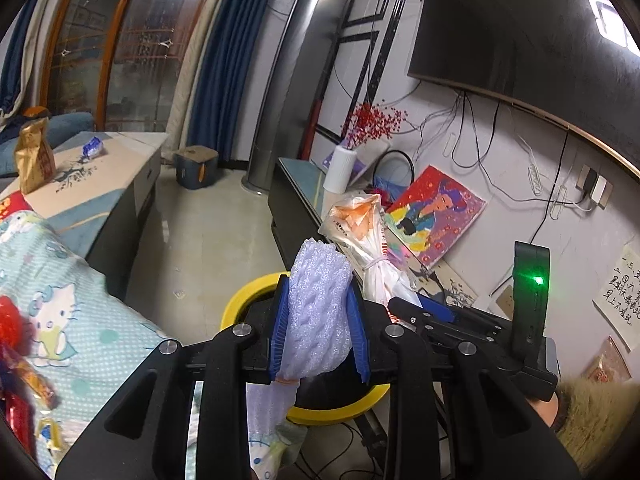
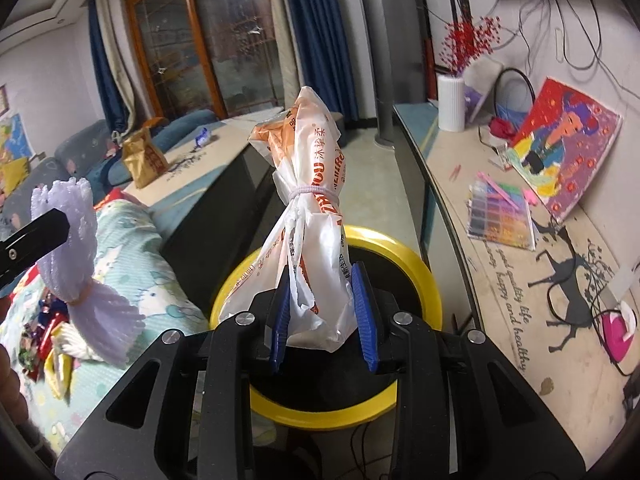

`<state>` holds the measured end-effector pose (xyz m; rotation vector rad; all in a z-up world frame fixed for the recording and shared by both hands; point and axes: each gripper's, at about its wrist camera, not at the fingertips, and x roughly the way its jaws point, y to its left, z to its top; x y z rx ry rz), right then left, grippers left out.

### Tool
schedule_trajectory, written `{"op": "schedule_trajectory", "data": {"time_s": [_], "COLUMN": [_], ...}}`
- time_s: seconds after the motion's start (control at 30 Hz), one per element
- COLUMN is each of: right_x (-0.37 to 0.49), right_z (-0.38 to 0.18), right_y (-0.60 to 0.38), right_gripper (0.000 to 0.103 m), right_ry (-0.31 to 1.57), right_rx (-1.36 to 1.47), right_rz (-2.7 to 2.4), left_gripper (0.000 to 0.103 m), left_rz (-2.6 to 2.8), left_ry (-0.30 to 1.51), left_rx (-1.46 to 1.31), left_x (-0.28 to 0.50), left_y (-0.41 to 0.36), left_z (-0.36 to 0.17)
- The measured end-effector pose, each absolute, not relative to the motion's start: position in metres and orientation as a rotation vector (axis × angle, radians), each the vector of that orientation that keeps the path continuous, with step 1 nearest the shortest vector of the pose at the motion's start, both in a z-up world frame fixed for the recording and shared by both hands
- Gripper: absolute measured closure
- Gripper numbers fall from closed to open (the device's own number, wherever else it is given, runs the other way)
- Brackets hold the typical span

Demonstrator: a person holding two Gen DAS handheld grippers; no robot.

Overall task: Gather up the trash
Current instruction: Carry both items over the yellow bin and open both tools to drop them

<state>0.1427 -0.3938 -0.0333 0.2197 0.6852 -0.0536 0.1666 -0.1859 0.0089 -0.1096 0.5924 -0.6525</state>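
Observation:
My left gripper (image 1: 319, 332) is shut on a pale lilac foam net sleeve (image 1: 318, 304), tied with a rubber band; the same sleeve (image 2: 78, 248) shows at the left of the right wrist view. My right gripper (image 2: 323, 316) is shut on a white and orange plastic bag (image 2: 308, 208) bound with a band, which stands upright between the blue pads; this bag (image 1: 366, 236) also shows beyond the left gripper. Both grippers hang above a yellow-rimmed black bin (image 2: 400, 248), whose rim (image 1: 240, 300) peeks out behind the left jaws.
A bed with a cartoon-print cover (image 1: 68, 288) and loose wrappers (image 1: 24, 376) lies to the left. A low table (image 1: 92, 184) carries a gold bag (image 1: 34, 156) and a blue packet (image 1: 94, 147). A long cabinet (image 2: 512, 280) with a white vase (image 2: 451, 104) and painting (image 2: 560, 148) runs along the right.

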Motion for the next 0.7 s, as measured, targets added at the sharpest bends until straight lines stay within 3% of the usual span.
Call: {"op": "schedule_trajectory", "data": {"time_s": [0.5,0.57,0.67,0.7], "right_x": [0.154,0.158,0.159,0.159], "right_z": [-0.069,-0.077,-0.087,-0.088], "right_y": [-0.410,-0.408,-0.407,-0.408], "right_gripper": [0.079,0.070,0.063,0.061], "right_ry": [0.799,0.824,0.853,0.856], "right_rx": [0.268,0.267,0.246,0.246], "right_rz": [-0.071,-0.067,-0.092,-0.101], "left_gripper": [0.075,0.074,0.059,0.049], "left_rz": [-0.675,-0.674,-0.676,-0.674], "left_ry": [0.682,0.691,0.722,0.730], "left_rx": [-0.098,-0.098,-0.123,-0.124], "left_x": [0.192,0.197,0.208,0.211], "left_y": [-0.217,-0.222,-0.229,-0.230], "left_z": [-0.029,-0.033,-0.042,-0.044]}}
